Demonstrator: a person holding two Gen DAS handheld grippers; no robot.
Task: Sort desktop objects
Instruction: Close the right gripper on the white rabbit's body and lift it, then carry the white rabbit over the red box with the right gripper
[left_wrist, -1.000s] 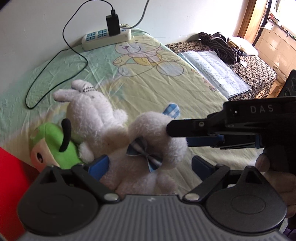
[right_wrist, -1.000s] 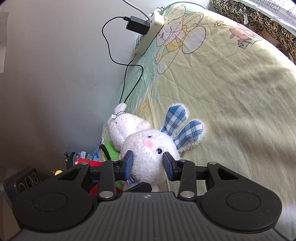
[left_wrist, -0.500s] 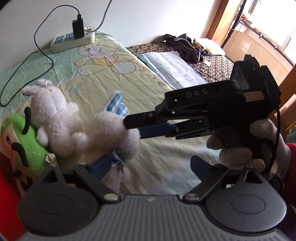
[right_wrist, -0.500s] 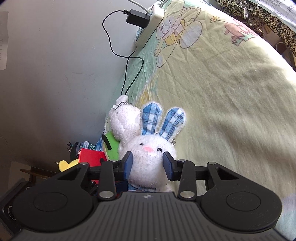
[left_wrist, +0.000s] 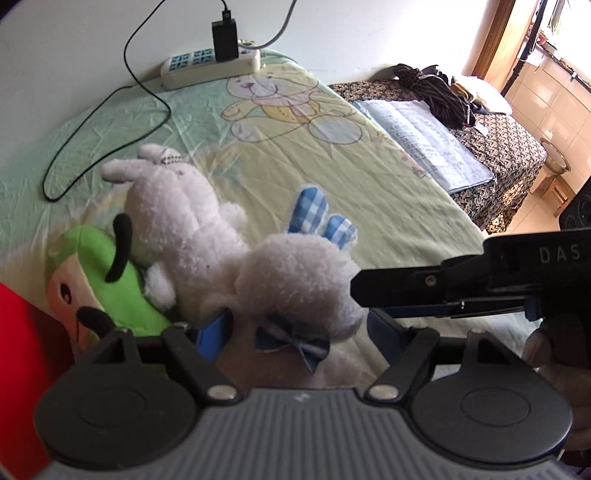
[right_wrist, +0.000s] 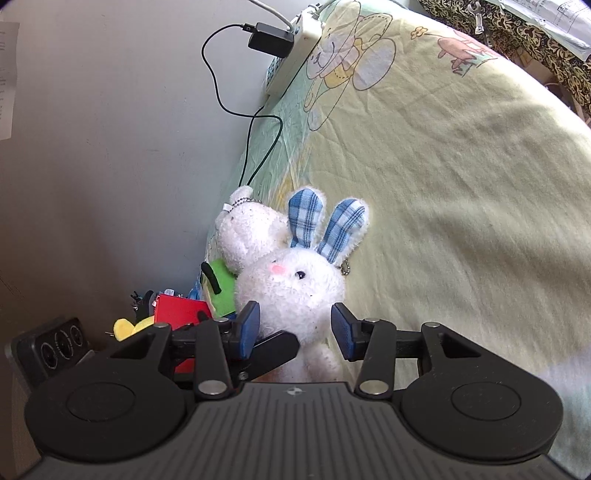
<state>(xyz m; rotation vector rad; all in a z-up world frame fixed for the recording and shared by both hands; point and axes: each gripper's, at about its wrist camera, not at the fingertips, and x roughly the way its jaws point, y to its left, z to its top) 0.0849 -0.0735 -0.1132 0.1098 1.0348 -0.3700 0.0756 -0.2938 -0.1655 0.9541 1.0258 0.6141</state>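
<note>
plaid-eared bunny (right_wrist: 295, 284) on sheet (right_wrist: 461, 184), against white plush (right_wrist: 251, 229), green plush (left_wrist: 110, 280) beyond.
long axis runs bow tie to ears; ears point toward power strip (left_wrist: 210, 64), face toward right wrist camera.
right gripper (right_wrist: 295, 326) jaws opening, head between, pads clear of fur.
left gripper (left_wrist: 299, 328) jaws closing round body; contact probably not yet made, view blurred.
risk: bunny unheld, topples; left pinch snags neighbour plush; grippers collide.
</note>
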